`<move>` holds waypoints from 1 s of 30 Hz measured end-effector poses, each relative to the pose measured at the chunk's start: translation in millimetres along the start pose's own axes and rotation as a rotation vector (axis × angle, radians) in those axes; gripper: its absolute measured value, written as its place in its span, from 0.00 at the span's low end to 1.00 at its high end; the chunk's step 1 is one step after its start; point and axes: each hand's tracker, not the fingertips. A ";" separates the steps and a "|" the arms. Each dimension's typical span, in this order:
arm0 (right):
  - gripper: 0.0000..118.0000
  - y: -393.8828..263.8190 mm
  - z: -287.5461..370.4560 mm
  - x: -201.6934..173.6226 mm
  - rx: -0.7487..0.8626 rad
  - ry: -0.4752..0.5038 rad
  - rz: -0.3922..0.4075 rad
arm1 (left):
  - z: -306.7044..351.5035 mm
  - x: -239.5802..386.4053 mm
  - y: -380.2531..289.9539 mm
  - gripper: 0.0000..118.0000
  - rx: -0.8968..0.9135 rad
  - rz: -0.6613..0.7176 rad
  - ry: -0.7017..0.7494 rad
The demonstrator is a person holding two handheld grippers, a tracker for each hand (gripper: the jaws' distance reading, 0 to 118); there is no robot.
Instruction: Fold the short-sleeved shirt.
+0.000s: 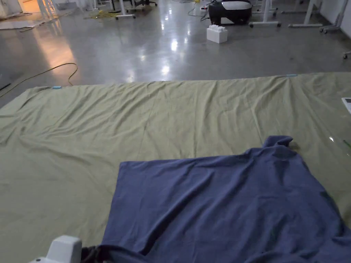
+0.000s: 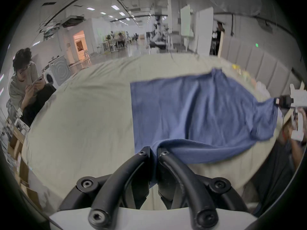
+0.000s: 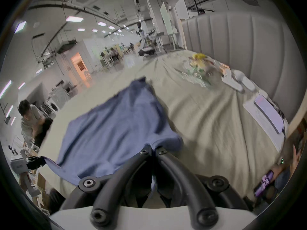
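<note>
A blue short-sleeved shirt (image 1: 219, 202) lies spread on the olive sheet (image 1: 103, 130), its near edge lifted toward me. My left gripper (image 2: 154, 150) is shut on the shirt's near left corner, cloth (image 2: 199, 110) pinched between its black jaws. In the head view the white body of the left gripper (image 1: 63, 250) sits at the bottom left, at the shirt's edge. My right gripper (image 3: 153, 149) is shut on the shirt's (image 3: 113, 127) near right corner. Far off in the left gripper view, the right gripper (image 2: 285, 100) holds the cloth taut.
The sheet covers a wide bed with a padded headboard (image 3: 240, 47) on the right. Papers and a tablet (image 3: 269, 115) and small clutter (image 3: 199, 62) lie on the sheet's right side. A person (image 2: 23, 84) sits off to the left. Grey floor (image 1: 164, 48) lies beyond.
</note>
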 end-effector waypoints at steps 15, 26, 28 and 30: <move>0.04 92.6 -172.7 -0.7 -0.198 -0.209 -0.061 | -169.8 -56.6 78.3 0.16 -0.141 0.234 0.008; 0.66 96.1 -127.0 -19.8 0.003 -0.044 -0.001 | -32.9 -38.9 94.1 0.81 0.251 0.159 0.045; 0.66 95.8 -54.4 -63.8 0.151 0.012 0.088 | 19.7 -25.5 102.3 0.81 0.376 0.093 0.072; 0.66 93.0 -3.3 -102.0 0.278 0.015 0.159 | 74.5 -5.2 103.4 0.81 0.489 0.046 0.096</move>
